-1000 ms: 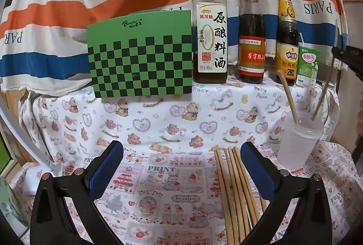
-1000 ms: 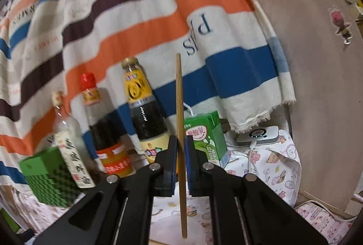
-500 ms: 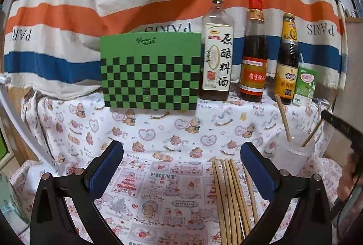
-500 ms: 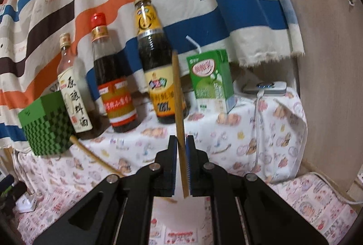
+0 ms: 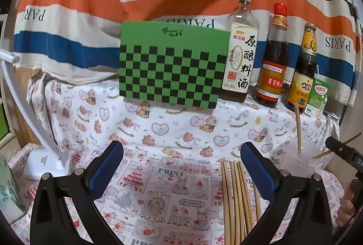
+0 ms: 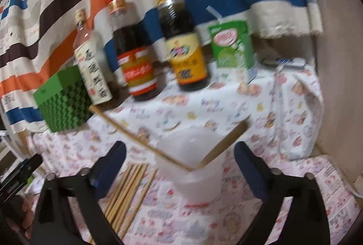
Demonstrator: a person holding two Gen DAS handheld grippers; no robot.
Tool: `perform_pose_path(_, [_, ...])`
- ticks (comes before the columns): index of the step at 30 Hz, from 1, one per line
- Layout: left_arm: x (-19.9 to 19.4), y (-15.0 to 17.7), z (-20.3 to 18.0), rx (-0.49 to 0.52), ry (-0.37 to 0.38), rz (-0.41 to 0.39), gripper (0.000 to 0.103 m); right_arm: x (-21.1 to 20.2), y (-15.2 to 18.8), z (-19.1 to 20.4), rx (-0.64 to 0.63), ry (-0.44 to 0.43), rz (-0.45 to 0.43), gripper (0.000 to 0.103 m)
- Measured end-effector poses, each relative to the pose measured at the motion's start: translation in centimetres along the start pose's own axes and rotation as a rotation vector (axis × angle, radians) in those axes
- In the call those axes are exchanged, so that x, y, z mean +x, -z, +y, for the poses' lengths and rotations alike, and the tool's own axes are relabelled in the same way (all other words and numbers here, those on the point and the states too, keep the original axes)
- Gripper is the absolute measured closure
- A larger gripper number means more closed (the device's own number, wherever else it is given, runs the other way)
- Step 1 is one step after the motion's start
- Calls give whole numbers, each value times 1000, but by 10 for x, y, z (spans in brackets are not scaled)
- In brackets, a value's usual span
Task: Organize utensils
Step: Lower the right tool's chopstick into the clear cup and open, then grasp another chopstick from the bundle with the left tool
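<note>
A translucent plastic cup stands on the printed cloth, with two wooden chopsticks in it: one leans left, one leans right. My right gripper hangs just in front of the cup. Its jaws are opening wide and its pads touch nothing. Several more chopsticks lie in a bundle on the cloth, also visible left of the cup. My left gripper is open and empty, its right finger just above the bundle. From the left wrist the cup is at the right.
A green checkered box, three sauce bottles and a green drink carton line the raised back shelf. A white lamp base sits at the left. A wooden panel closes the right side.
My right gripper sank toward the cup with a chopstick, then opened. That chopstick now rests in the cup, leaning right. My left gripper stayed open and shifted slightly.
</note>
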State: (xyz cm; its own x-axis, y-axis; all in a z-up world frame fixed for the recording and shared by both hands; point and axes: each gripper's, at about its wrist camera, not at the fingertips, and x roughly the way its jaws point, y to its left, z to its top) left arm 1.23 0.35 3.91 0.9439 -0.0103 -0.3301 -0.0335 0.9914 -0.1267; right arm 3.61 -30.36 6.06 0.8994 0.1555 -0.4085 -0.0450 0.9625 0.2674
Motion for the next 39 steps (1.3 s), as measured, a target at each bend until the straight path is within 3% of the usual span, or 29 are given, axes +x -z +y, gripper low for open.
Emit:
perform_pose_path(5, [-1,0,-2,26,-22,-13,1,2,7,15,-52,-9,38,0])
perform_pose_path(10, [13,5,0,11,-20,59,1,1,13,30,-126,-1,38,0])
perform_pose_path(14, [45,16,-2,50,-99,257,1,0,15,34,-151,14,23,0])
perform_pose_path(18, [70,32,-1,27,-9,436,1,3,16,35,-159,15,34,0])
perform_pose_path(20, [76,41,-6,38,24,492,8,4,17,33,-146,25,33,0])
perform_pose_path(22, [78,46,-11,47,46,524,27,5,18,32,-141,38,19,0])
perform_pose_path(25, [79,54,-21,49,119,579,44,4,19,29,-129,93,-20,0])
perform_pose_path(28, [77,59,-28,45,168,625,55,6,19,26,-112,97,-2,0])
perform_pose_path(31, [75,64,-40,91,155,701,64,8,19,22,-75,92,7,0])
perform_pose_path(39, [69,71,-60,148,173,754,74,12,21,24,-108,108,22,0])
